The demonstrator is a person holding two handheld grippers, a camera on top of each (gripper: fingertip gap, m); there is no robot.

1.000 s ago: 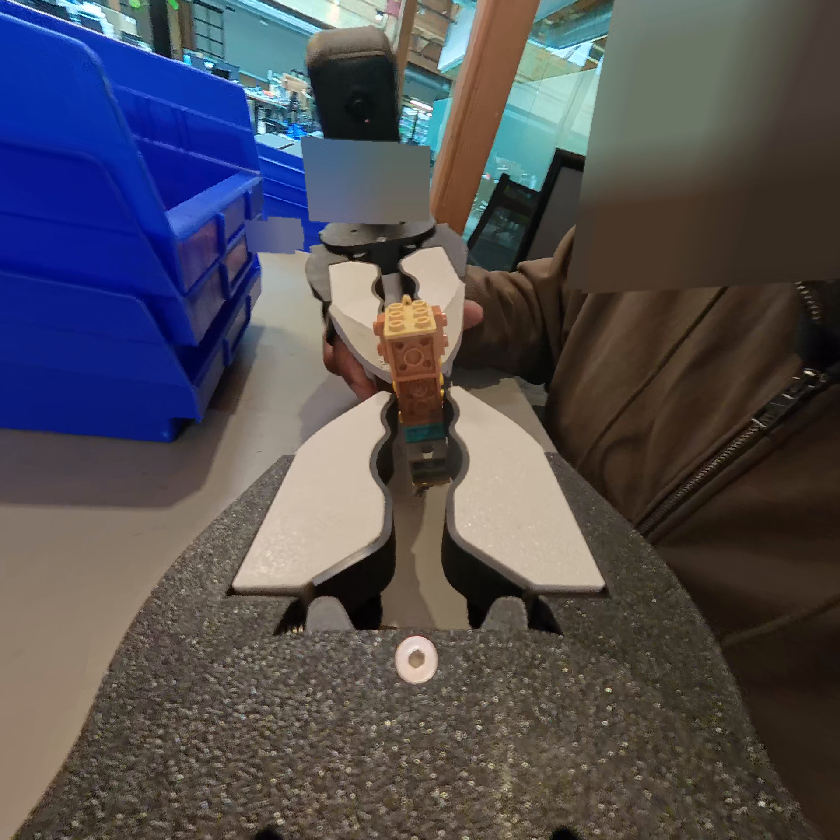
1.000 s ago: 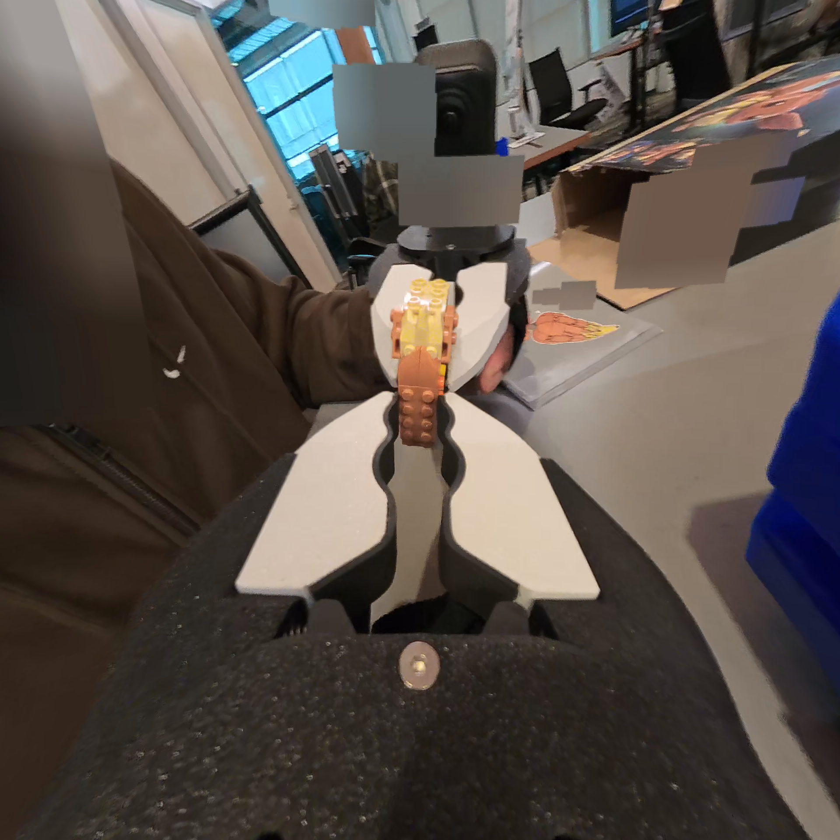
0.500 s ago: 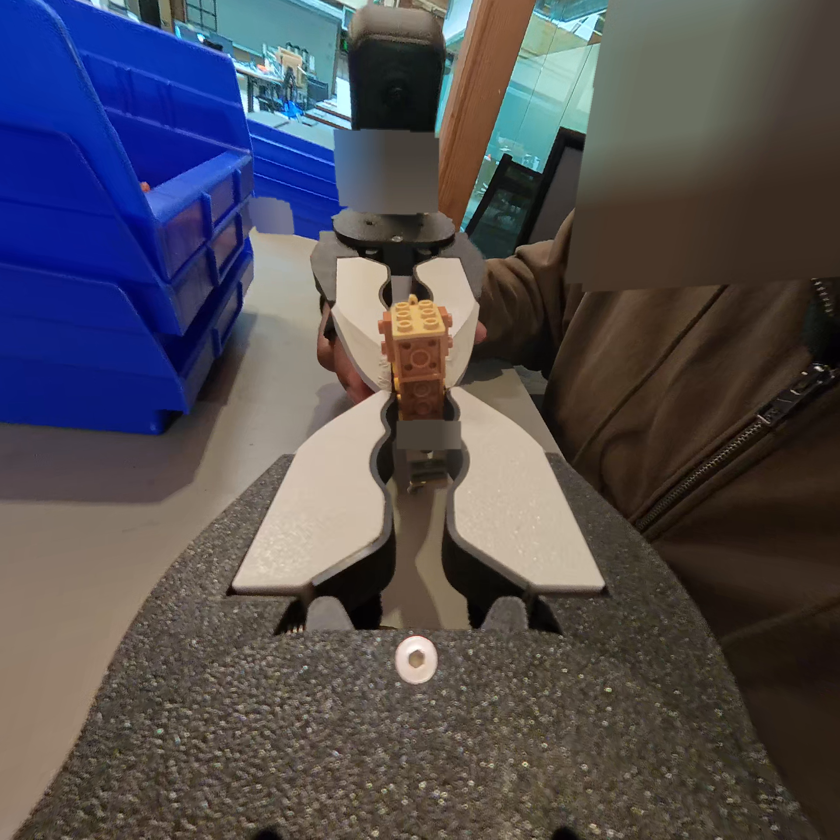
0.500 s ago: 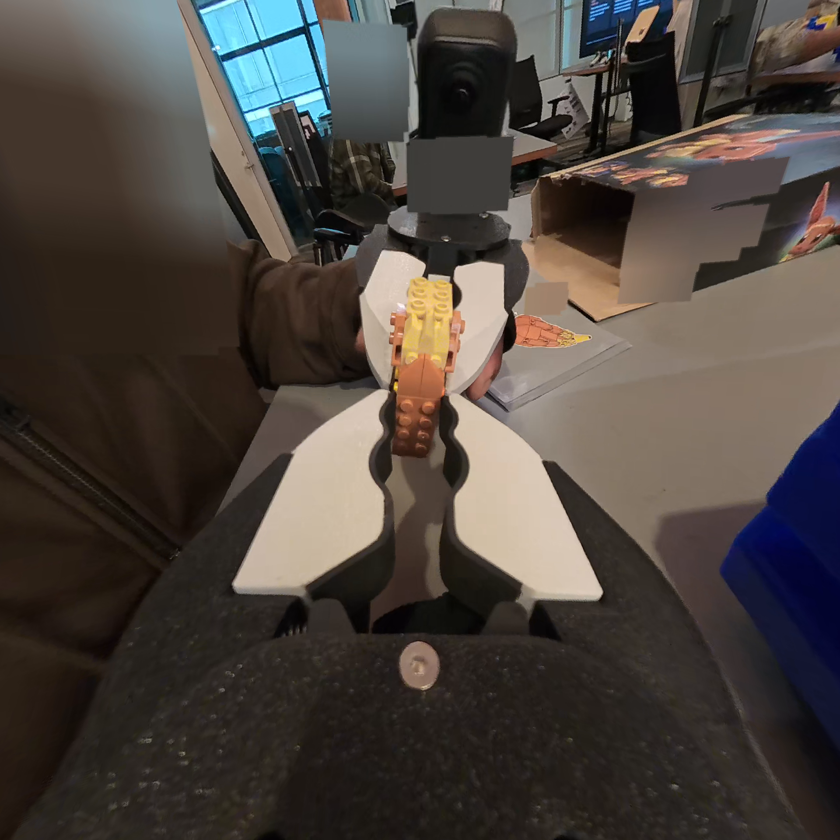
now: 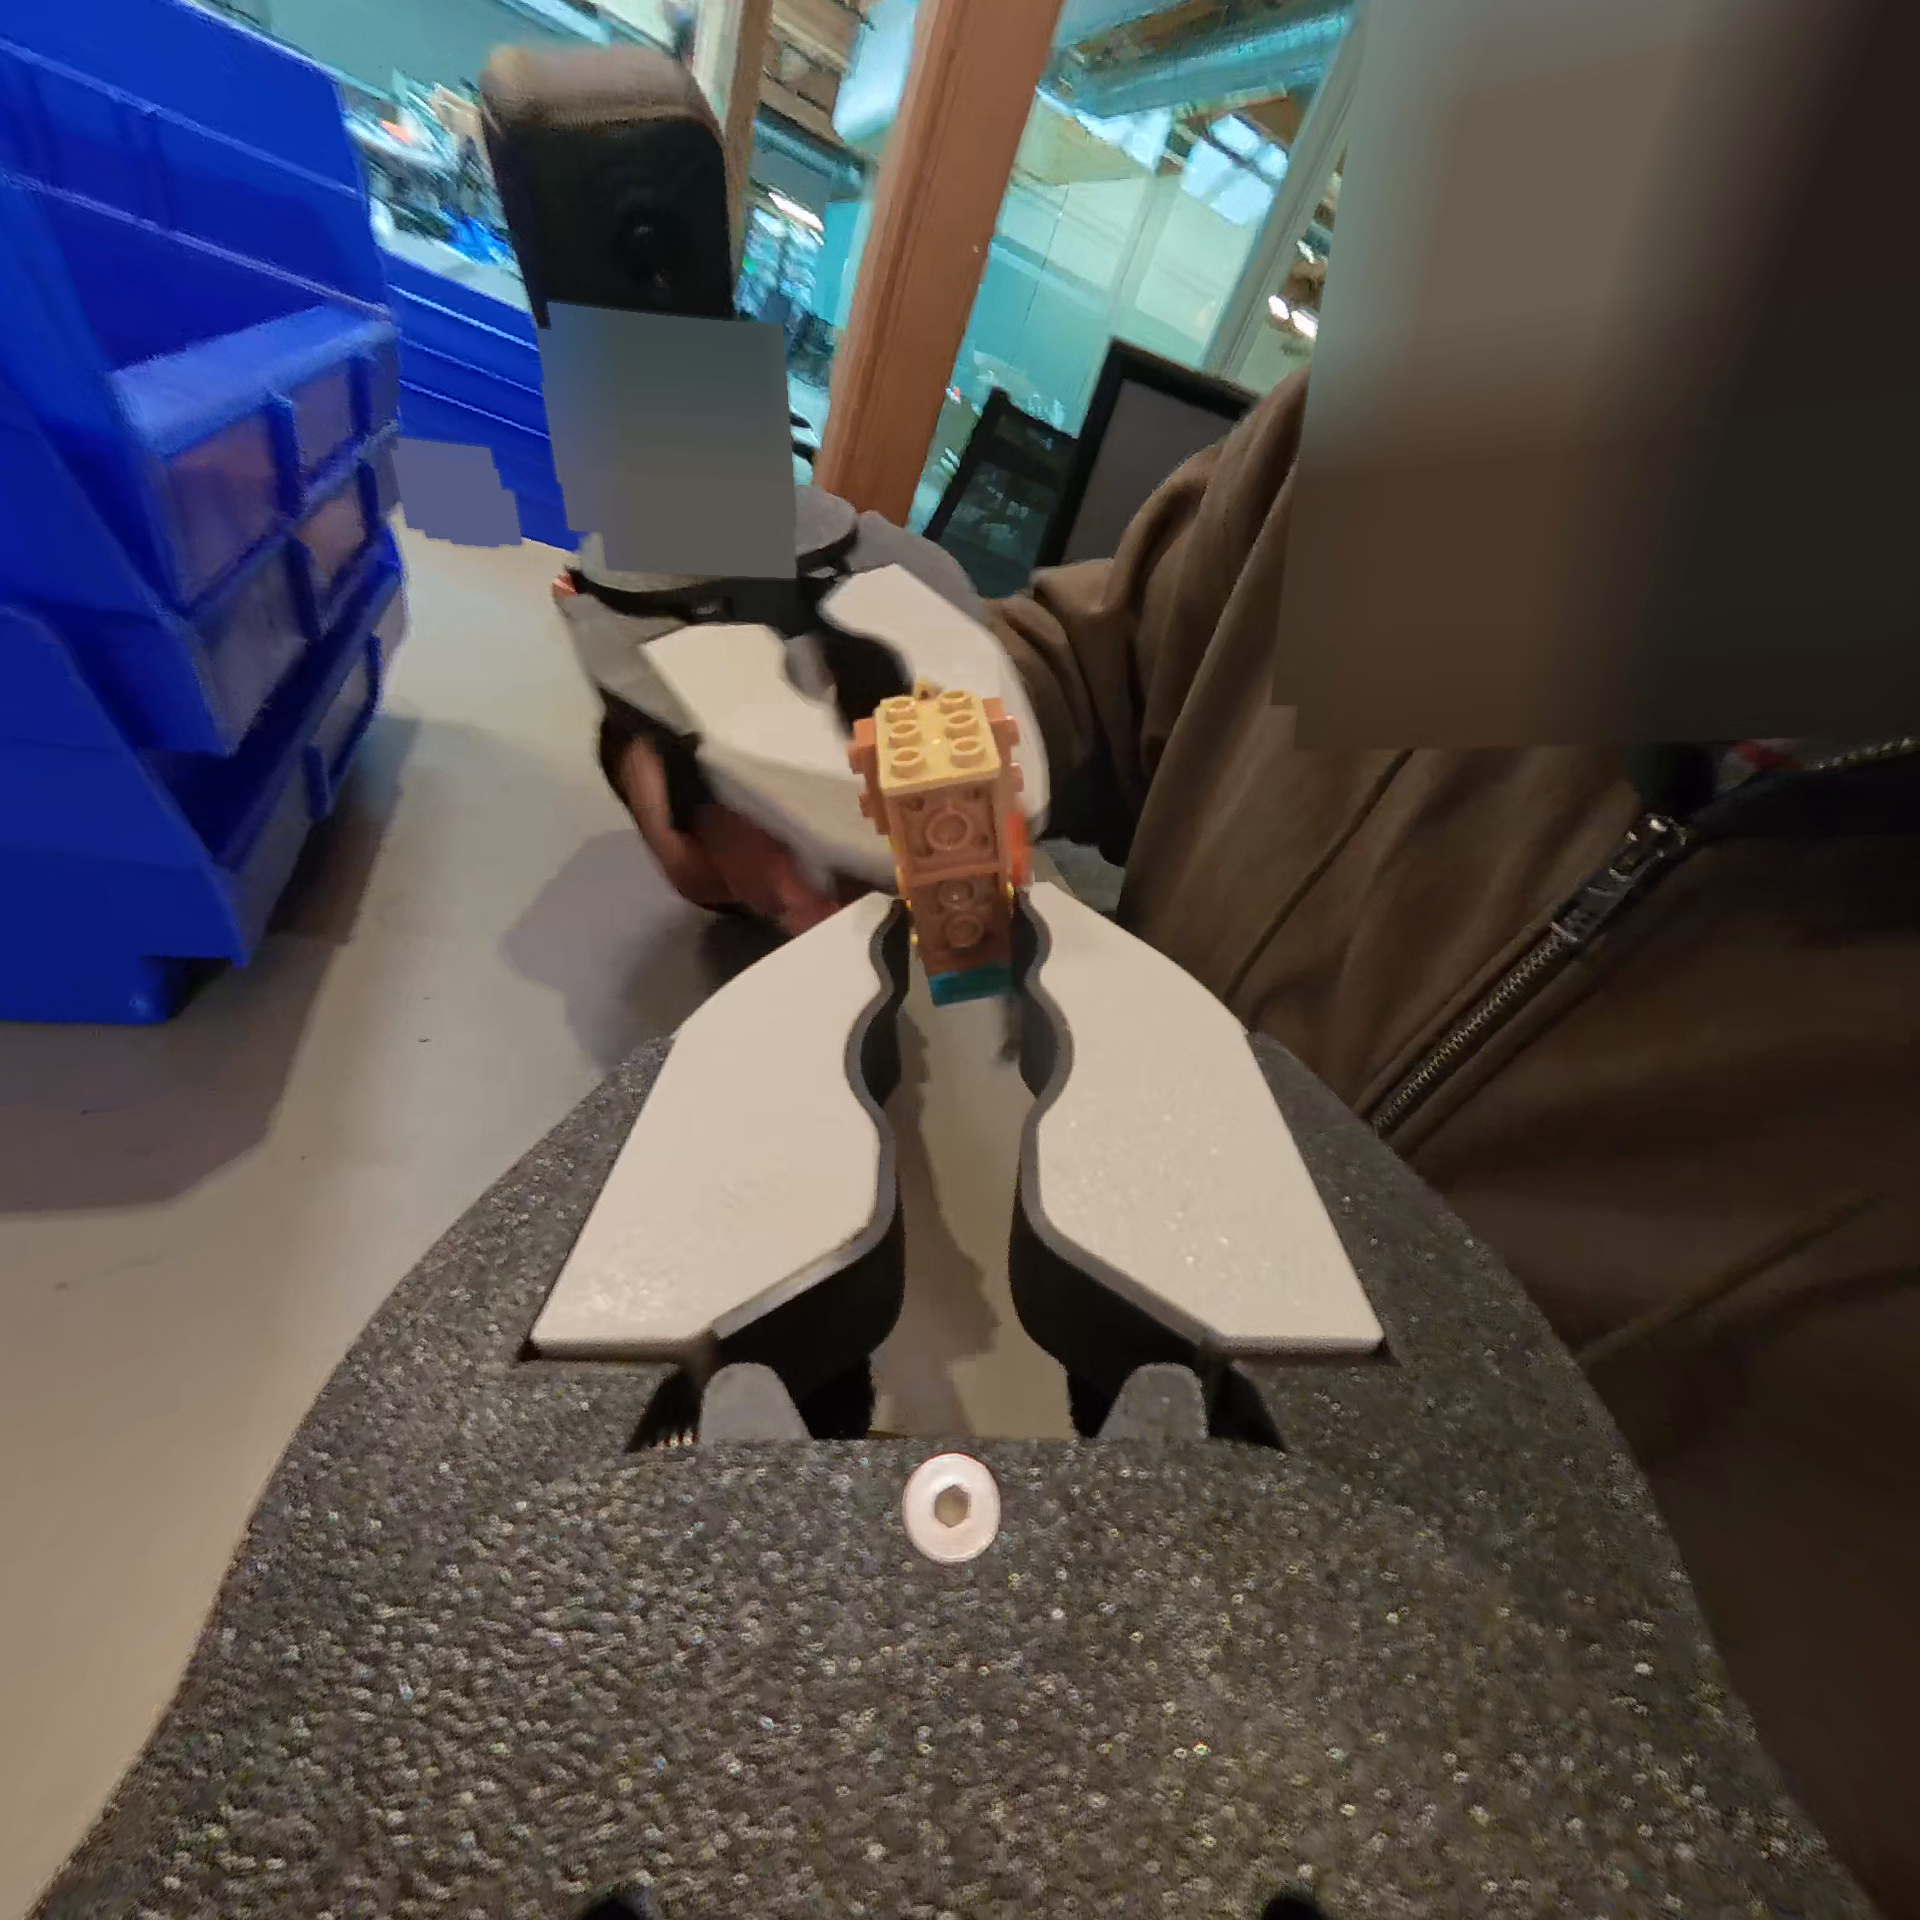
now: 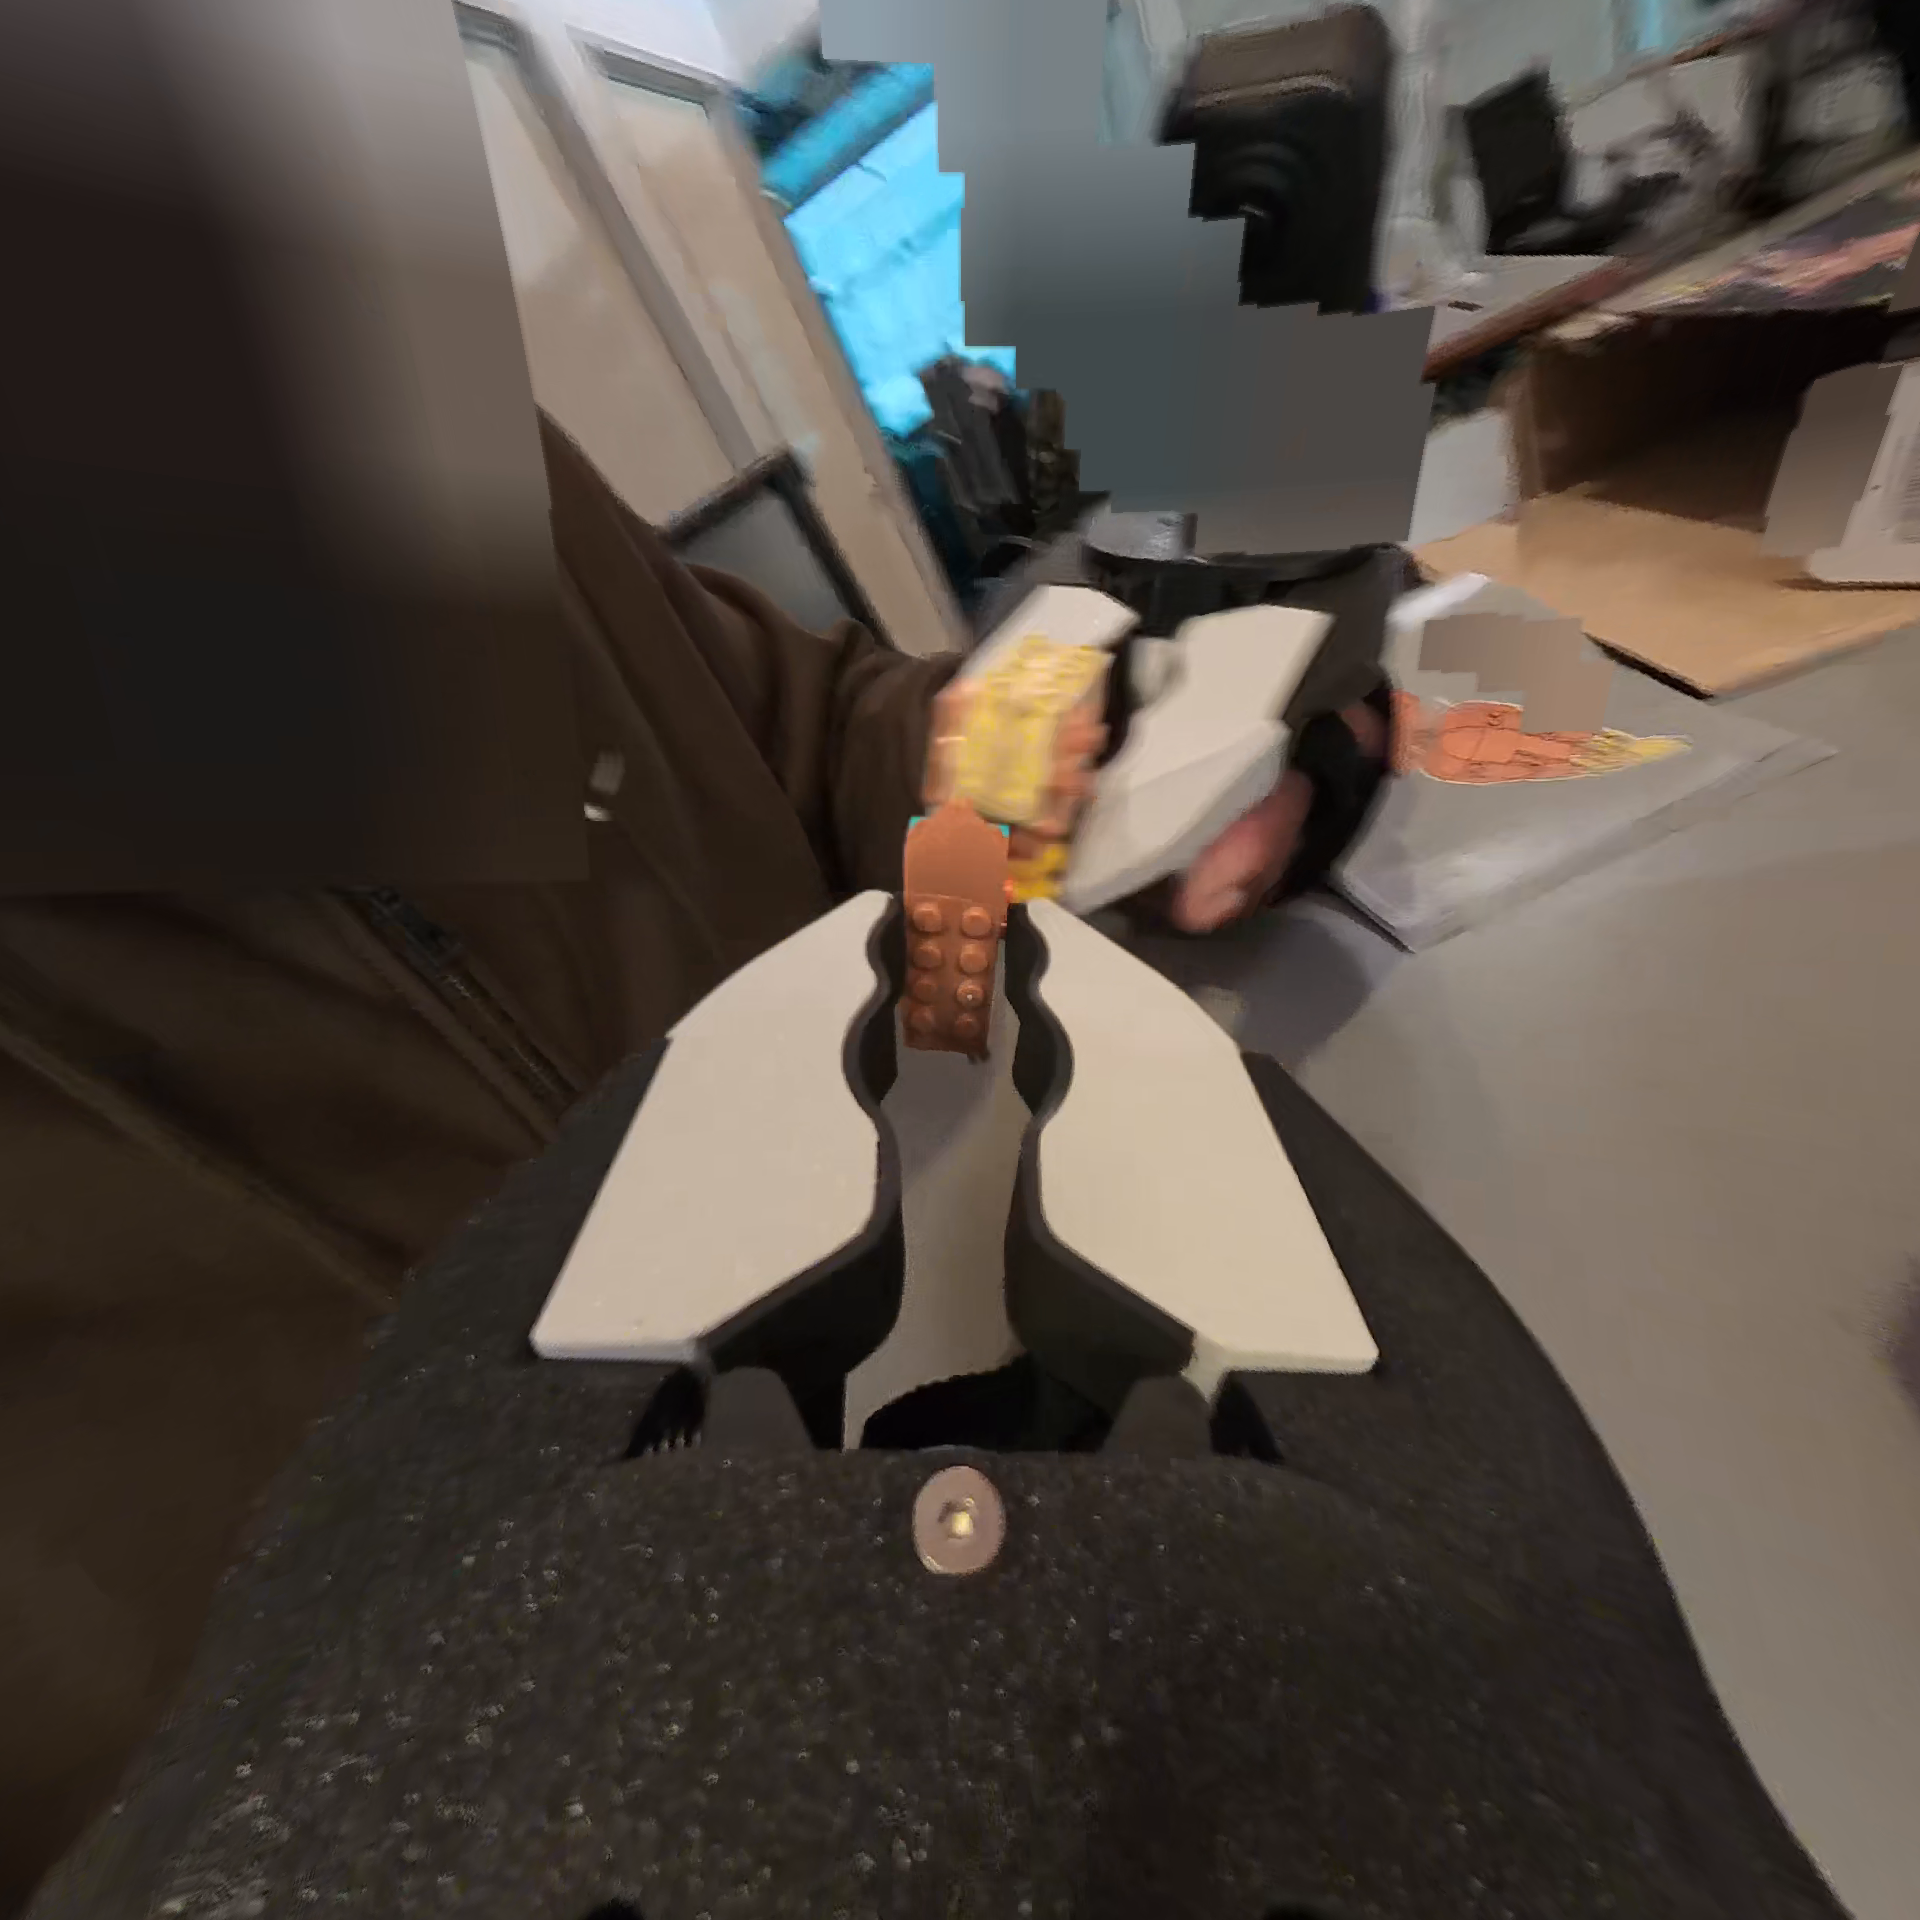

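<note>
Closest in the left wrist view, the left gripper (image 5: 954, 920) is clenched on a brick stack (image 5: 940, 821). The stack is tan on its studded top and brown down the side, with a teal base. Only the base and lower part sit between the fingertips, and the rest sticks out ahead, tilted a little to the left. That looks like a shallow hold, so it probably needs firm, even pressure to stop the stack from twisting.

In the right wrist view, the right gripper (image 6: 951, 925) is clamped on a brown brick (image 6: 948, 977), studs facing up, also pinched near the tips. Its pointed far end sits right at the bottom of the stack. Motion blur hides whether the two are joined or only touching.

Both grippers face each other above a grey desk (image 5: 312, 1039). A hand (image 6: 1236, 862) under the left gripper and a brown jacket sleeve (image 5: 1143, 675) show beyond them.

Farther back, stacked blue bins (image 5: 156, 520) stand on the desk. A printed sheet (image 6: 1538, 748) lies flat near an open cardboard box (image 6: 1662, 603). A wooden post (image 5: 914, 260) rises behind.
</note>
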